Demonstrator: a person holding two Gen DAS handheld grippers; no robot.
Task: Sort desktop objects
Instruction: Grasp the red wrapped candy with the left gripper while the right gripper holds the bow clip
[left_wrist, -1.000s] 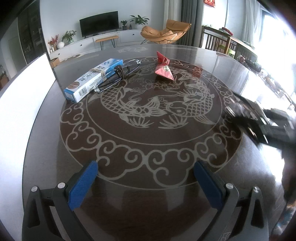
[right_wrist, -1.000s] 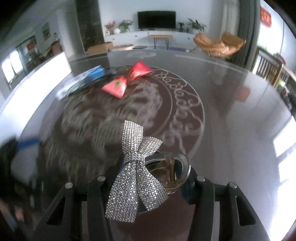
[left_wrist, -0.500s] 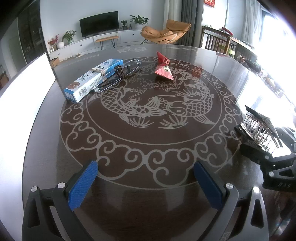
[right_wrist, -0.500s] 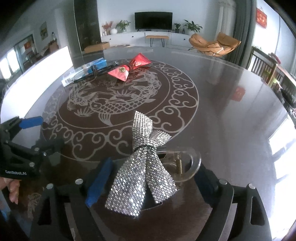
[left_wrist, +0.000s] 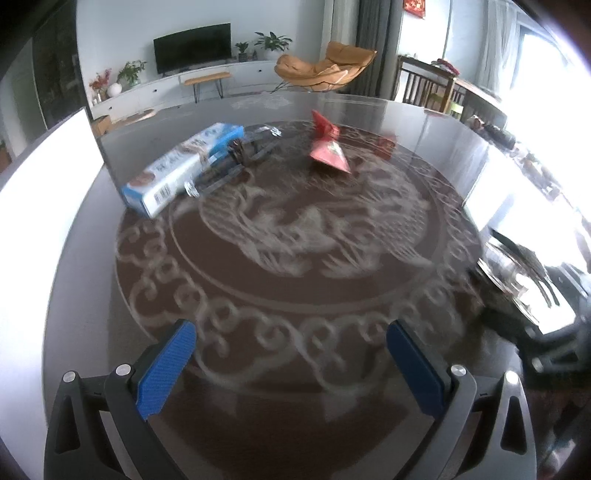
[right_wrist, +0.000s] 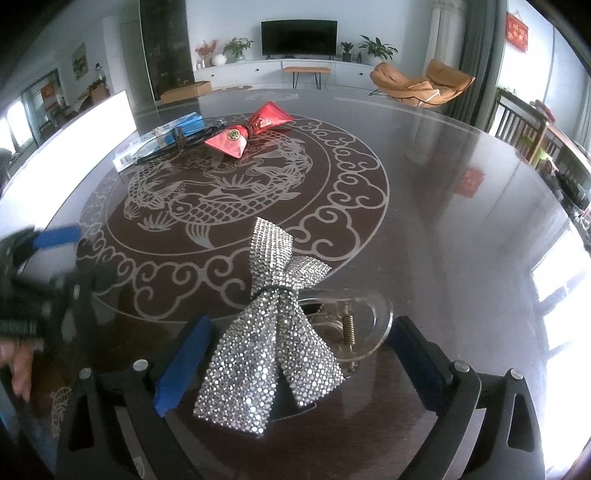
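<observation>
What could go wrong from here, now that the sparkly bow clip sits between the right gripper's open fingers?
The right gripper has just been opening, and the rhinestone bow clip lies between its pads, close to the right pad: pulling back could snag and drag it. The glossy table may let the clip slide. The left gripper is near; the two could collide.

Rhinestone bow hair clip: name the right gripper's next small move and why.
Probably lift the right gripper straight back. Its jaws have just been opening and now stand wide of the rhinestone bow hair clip, which lies on the table.
</observation>
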